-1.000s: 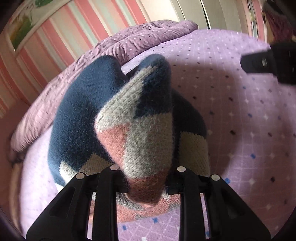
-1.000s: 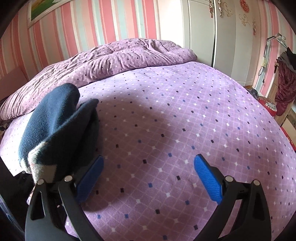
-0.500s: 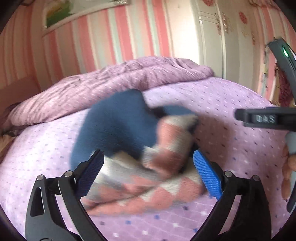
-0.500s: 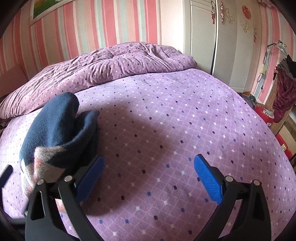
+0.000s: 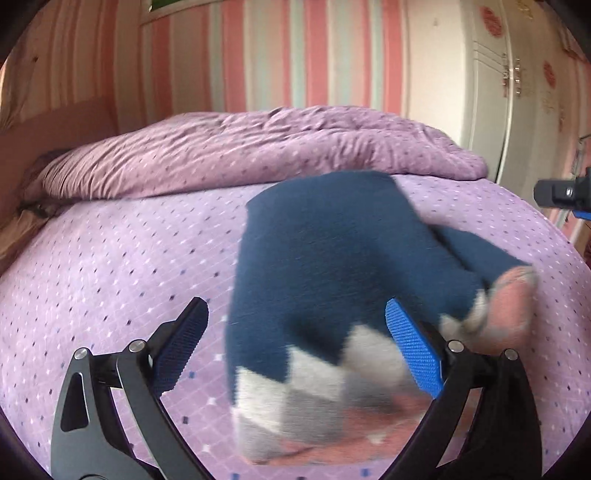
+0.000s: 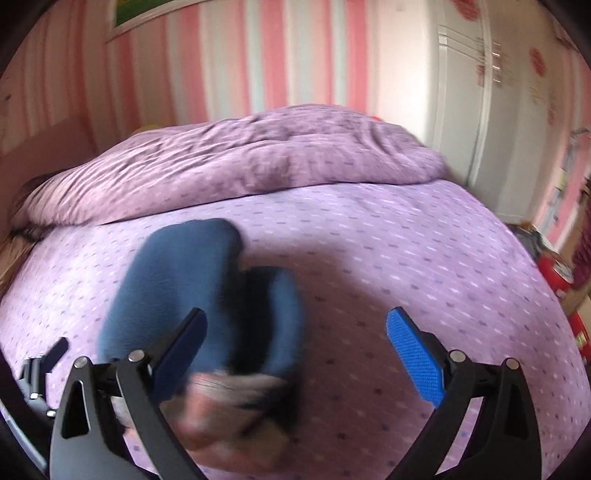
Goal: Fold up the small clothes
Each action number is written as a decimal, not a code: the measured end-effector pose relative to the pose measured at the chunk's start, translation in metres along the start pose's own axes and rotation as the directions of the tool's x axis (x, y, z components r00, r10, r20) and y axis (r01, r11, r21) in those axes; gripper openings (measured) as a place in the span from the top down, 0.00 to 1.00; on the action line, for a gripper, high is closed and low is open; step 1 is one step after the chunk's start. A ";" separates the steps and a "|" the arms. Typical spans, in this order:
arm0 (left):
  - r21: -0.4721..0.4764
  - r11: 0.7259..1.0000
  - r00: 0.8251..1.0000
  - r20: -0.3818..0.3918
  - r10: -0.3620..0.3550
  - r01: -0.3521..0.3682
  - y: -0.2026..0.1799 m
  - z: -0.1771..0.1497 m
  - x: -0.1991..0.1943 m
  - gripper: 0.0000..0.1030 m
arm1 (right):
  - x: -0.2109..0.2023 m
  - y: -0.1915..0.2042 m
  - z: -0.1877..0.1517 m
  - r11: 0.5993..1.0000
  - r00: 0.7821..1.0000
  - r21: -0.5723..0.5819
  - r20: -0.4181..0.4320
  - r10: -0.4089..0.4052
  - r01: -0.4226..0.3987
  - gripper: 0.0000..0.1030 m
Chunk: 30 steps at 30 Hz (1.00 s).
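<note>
Bedroom w/ striped wallpaper (image 5: 306, 55), pink, white & pale green running vertical. A framed picture (image 6: 147, 14) hangs high on the wall, only its lower edge showing. Big bed (image 5: 110, 258) fills the middle, lilac sheet w/ small diamond dots; a crumpled purple duvet (image 6: 258, 162) is bunched along the far side by the wall. White wardrobe (image 6: 472, 110) on the right, red flower stickers on its doors. Daylight is soft, warm. Red stuff (image 6: 554, 273) near the floor, right; too blurred to tell.

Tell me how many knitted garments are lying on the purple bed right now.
1. A navy sweater with grey and pink diamonds lies bundled on the bed sheet, in front of the rumpled duvet. Anything beneath its folds stays hidden.
</note>
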State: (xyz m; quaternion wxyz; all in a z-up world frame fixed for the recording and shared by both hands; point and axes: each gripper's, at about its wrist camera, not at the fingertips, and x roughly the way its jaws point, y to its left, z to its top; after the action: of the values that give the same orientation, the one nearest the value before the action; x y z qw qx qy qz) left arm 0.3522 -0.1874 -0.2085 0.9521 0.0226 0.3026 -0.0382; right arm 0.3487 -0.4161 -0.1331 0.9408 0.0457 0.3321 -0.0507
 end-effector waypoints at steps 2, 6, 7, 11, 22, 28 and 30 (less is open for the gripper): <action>0.001 1.000 1.000 -0.013 0.004 -0.004 0.007 -0.004 0.006 0.07 | 0.004 0.017 0.003 0.992 0.993 0.046 -0.007 0.116 -0.115 0.05; 0.013 0.999 0.999 -0.025 -0.036 0.036 0.013 -0.014 0.013 0.07 | 0.016 0.041 0.002 0.954 0.959 0.121 -0.035 0.281 -0.275 0.05; 0.028 0.999 0.999 -0.028 -0.035 0.036 0.011 -0.016 0.014 0.07 | 0.019 0.047 0.000 0.957 0.961 0.107 -0.039 0.274 -0.268 0.05; 0.060 0.997 0.998 -0.047 -0.040 0.043 0.010 -0.029 0.018 0.07 | 0.039 0.062 -0.017 0.998 0.995 -0.030 -0.090 0.044 -0.047 0.05; 0.129 0.986 0.990 -0.111 -0.092 0.107 0.007 -0.058 0.021 0.07 | 0.080 0.010 -0.090 0.979 0.945 -0.156 -0.279 -0.172 0.132 0.03; 0.112 0.986 0.988 -0.101 -0.115 0.126 0.013 -0.071 0.007 0.14 | 0.076 -0.007 -0.109 0.987 0.946 -0.095 -0.286 -0.152 0.130 0.03; 0.118 0.985 0.991 -0.064 -0.120 0.126 0.012 -0.070 -0.004 0.17 | 0.075 -0.008 -0.112 0.988 0.947 -0.088 -0.284 -0.151 0.131 0.03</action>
State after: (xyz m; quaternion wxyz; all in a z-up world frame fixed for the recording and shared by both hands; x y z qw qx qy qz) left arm 0.3096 -0.1702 -0.2625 0.9358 0.0628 0.3274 -0.1146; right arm 0.3362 -0.4156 -0.2670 0.8769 -0.0030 0.4702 -0.0992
